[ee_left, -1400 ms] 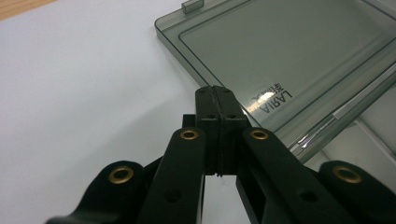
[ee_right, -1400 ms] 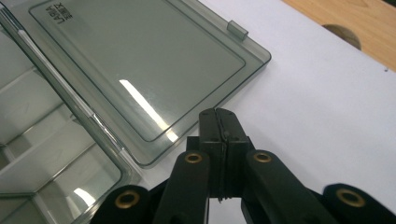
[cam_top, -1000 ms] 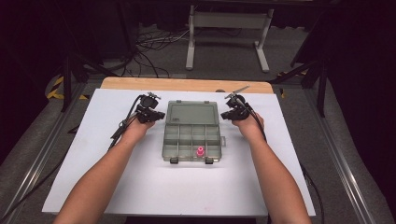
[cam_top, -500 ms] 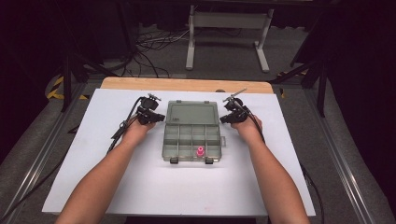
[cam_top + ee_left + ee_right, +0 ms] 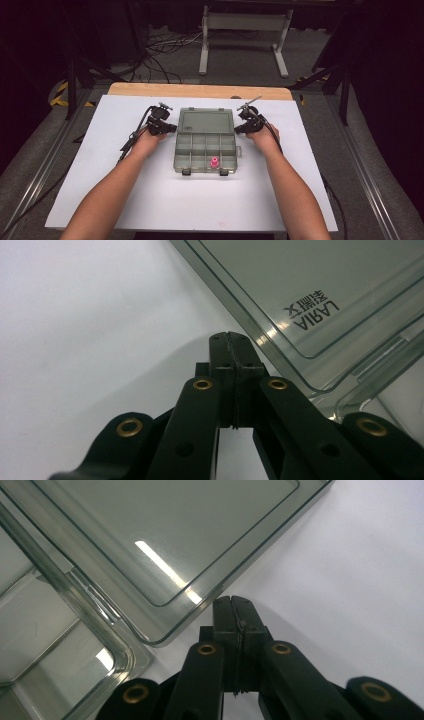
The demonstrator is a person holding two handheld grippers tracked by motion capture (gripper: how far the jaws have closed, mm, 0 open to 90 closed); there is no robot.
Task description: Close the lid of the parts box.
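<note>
A clear grey-green compartment box [image 5: 176,156] lies open in the middle of the white table, its lid [image 5: 205,121] folded flat toward the back. A small pink piece [image 5: 214,162] stands in a front compartment. My left gripper [image 5: 171,128] rests at the lid's left edge and my right gripper [image 5: 240,128] at its right edge. In the left gripper view the jaws [image 5: 228,336] are pressed together with nothing between them, just off the lettered lid [image 5: 310,285]. In the right gripper view the gripper [image 5: 231,600] is likewise shut and empty beside the lid's corner [image 5: 150,530].
The white table [image 5: 100,165] has bare surface on both sides of the box and in front of it. A wooden strip [image 5: 200,91] runs along the far edge. Beyond it stand a metal frame [image 5: 245,30] and cables [image 5: 160,50] on the floor.
</note>
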